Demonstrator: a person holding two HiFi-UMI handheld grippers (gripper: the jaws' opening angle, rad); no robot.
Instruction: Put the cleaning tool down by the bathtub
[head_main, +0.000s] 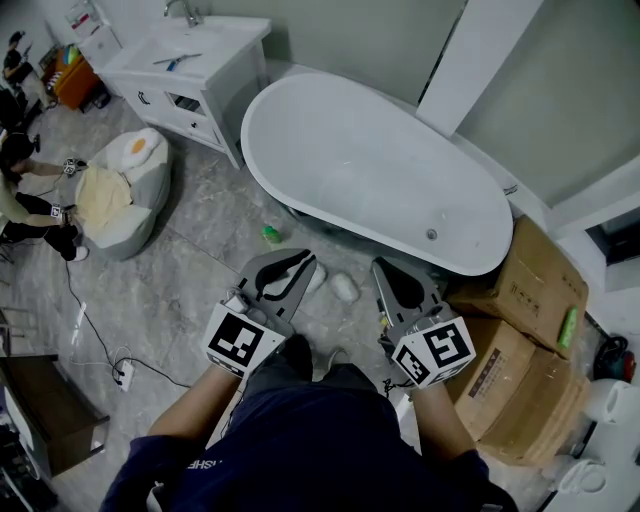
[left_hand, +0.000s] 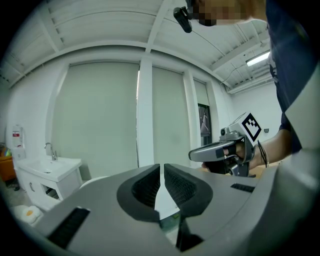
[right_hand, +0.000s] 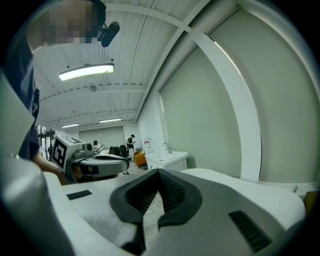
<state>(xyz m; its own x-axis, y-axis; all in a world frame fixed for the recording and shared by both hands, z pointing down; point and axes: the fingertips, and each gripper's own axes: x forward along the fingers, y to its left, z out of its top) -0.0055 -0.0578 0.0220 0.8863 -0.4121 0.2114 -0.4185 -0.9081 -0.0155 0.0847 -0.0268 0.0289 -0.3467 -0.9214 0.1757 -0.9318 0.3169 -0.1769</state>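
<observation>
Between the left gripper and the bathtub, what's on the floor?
In the head view, one small green object lies on the grey floor between the left gripper and the bathtub, close to the tub. It is too small to identify.

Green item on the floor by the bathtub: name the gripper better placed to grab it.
Left, probably. The left gripper lies close to the green item; the right gripper sits farther off, toward the boxes. Both are shut, empty.

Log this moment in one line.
left gripper: shut, empty | right gripper: shut, empty | green item: on floor by bathtub
</observation>
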